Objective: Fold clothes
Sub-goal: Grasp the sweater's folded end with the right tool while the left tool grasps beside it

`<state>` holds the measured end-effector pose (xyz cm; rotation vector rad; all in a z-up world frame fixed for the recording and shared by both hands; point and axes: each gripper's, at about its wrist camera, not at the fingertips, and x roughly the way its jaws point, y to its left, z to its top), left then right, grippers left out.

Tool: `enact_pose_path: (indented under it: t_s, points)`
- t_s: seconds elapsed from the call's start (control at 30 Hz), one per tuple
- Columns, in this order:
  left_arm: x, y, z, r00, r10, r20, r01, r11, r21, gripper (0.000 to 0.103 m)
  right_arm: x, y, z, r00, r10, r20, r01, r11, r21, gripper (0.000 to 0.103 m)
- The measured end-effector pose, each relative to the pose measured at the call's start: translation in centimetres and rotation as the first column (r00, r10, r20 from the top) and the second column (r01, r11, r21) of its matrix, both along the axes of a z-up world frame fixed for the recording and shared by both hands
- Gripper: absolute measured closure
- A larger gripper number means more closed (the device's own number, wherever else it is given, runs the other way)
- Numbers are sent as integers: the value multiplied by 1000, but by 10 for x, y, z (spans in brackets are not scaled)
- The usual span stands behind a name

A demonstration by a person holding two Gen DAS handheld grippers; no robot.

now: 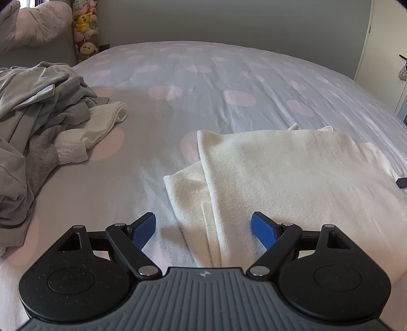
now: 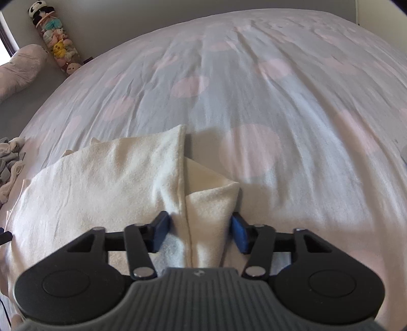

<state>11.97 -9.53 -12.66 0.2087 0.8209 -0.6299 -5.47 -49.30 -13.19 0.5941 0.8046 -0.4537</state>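
1. Two grippers work over a cream knit garment (image 1: 292, 173) that lies partly folded on a bed (image 1: 203, 76) with a pink-dotted cover.
2. The left gripper (image 1: 203, 229) stands wide apart, its blue pads (image 1: 143, 230) on either side of the garment's near left edge, where a folded flap lies over a lower layer; neither pad presses the cloth.
3. The right gripper (image 2: 201, 230) brackets a raised fold at the garment's right edge (image 2: 211, 203), its pads (image 2: 239, 233) lying against the cloth on both sides with a thick bunch between them. Whether it truly pinches the fold I cannot tell.
4. In the left wrist view, a heap of grey clothes (image 1: 33, 107) sits well apart from the cream piece, at the left side of the bed, with a white ribbed item (image 1: 101, 124) at its near edge.
5. A column of plush toys (image 1: 85, 28) stands in the far corner by the wall, beside a pale pillow (image 1: 38, 23).
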Motion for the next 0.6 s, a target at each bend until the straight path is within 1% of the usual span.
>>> enact_pose_path:
  t_s: [0.03, 0.07, 0.13, 0.2, 0.3, 0.37, 0.5, 0.57, 0.6]
  points:
    - [0, 1, 0, 1000, 1, -1, -1, 1000, -2, 20, 2, 2, 0, 1000, 4, -1, -4, 1000, -6, 60]
    - [-1, 2, 0, 1000, 2, -1, -2, 1000, -2, 20, 3, 4, -1, 1000, 8, -2, -8, 1000, -11, 78]
    - [-2, 5, 1, 1000, 4, -4, -4, 1000, -6, 20, 5, 8, 1, 1000, 2, -7, -2, 1000, -18, 81]
    - [-4, 8, 2, 1000, 6, -7, -7, 1000, -13, 20, 7, 12, 9, 1000, -3, -11, 3, 999, -35, 83]
    - [-6, 15, 3, 1000, 10, -7, -10, 1000, -17, 20, 6, 19, 27, 1000, 2, 1, -2, 999, -52, 84]
    - [-7, 19, 4, 1000, 13, -8, -13, 1000, -28, 21, 7, 27, 46, 1000, 13, 24, -12, 999, -50, 85]
    - [-9, 29, 10, 1000, 14, -5, -14, 997, -72, 21, 14, 47, 79, 997, 41, 70, -41, 999, -14, 87]
    - [-11, 33, 15, 1000, 10, 4, -10, 996, -89, 21, 23, 56, 93, 995, 45, 90, -46, 999, 10, 91]
    - [-12, 35, 17, 1000, 9, 10, -8, 996, -92, 21, 28, 60, 100, 994, 46, 100, -48, 999, 23, 91]
